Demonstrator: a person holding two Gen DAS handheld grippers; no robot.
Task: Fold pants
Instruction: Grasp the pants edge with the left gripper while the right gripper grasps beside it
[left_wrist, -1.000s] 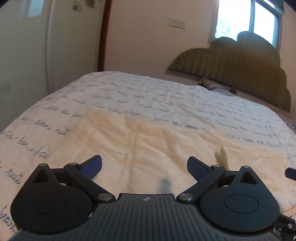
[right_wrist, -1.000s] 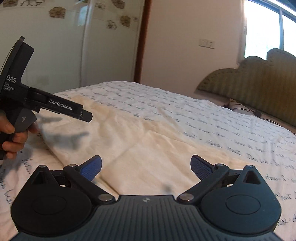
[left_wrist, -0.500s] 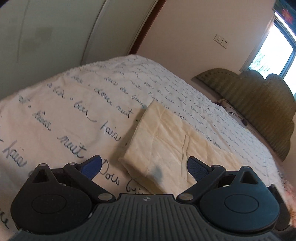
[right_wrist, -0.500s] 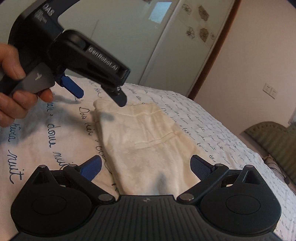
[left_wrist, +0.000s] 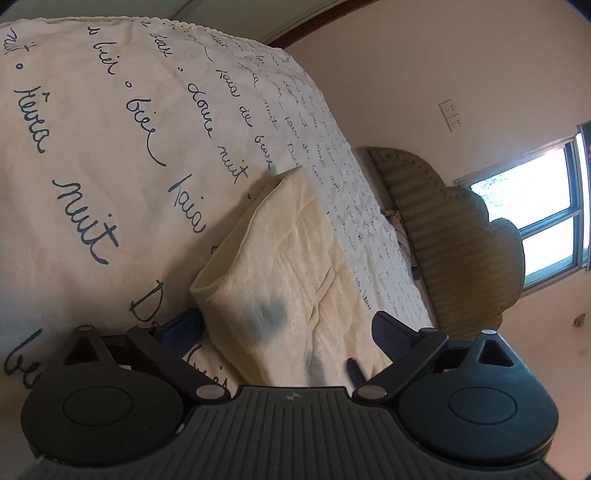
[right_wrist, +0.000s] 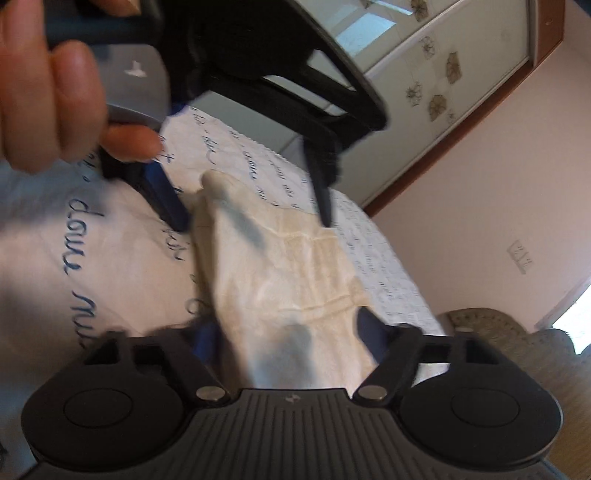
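While the pants (left_wrist: 291, 273) are seen in the left wrist view lying folded on the bed (left_wrist: 92, 155), directly ahead of and between the spread fingers of the left tongs (left_wrist: 291, 328), nothing is held there: the jaws stand wide apart, with one finger beside the rolled near edge and the other over the cloth. A thick, loosely rolled edge is shown there, so it is judged that a shallow bite would catch only the top layer and the fold would be pulled open. In the right wrist view, which is blurred, the right tongs (right_wrist: 291, 334) are likewise seen open and empty, straddling the near end of the pants, with the left tongs just ahead over the far end. Because both tools are crowded over one short bundle, a collision is thought possible, and the bedsheet could be pinched along with the pants.
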